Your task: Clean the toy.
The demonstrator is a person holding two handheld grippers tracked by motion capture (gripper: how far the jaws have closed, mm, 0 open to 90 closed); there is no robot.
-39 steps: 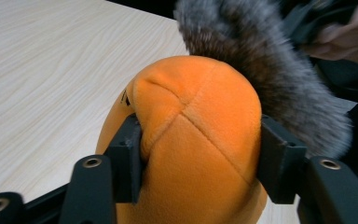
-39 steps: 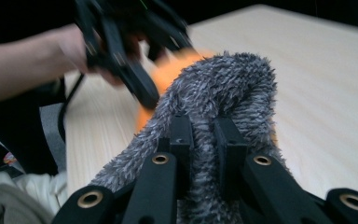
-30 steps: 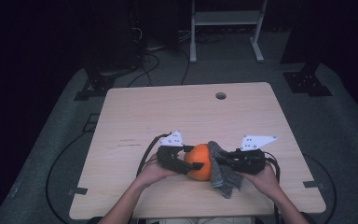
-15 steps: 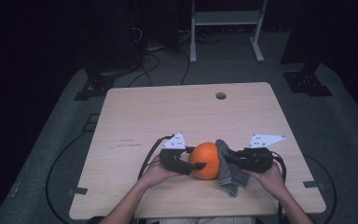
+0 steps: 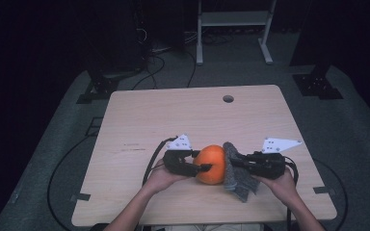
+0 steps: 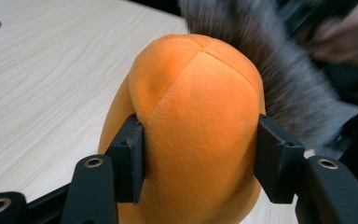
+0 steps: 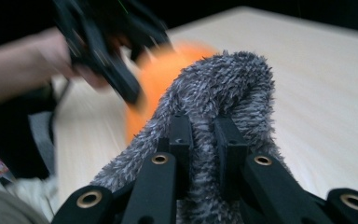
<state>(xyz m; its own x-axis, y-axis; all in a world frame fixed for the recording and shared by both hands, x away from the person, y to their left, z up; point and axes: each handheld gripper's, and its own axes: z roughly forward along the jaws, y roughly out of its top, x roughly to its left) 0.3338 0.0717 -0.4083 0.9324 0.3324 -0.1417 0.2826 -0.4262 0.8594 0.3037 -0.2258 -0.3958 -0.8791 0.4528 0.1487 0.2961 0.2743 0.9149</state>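
left hand-held gripper has just been closing and now squeezes the round orange plush ball on the desk. Right hand-held gripper pinches the fuzzy grey cloth against it, so wiping looks ready to go

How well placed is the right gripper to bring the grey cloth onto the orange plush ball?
Probably yes. The right gripper is shut on the grey cloth, which already lies against the orange plush ball. The left gripper clamps the ball's sides, and its jaws have just been closing.

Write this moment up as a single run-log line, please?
left gripper: jaws just closing, pads on orange plush ball | right gripper: shut on grey fuzzy cloth, beside ball | table: wood
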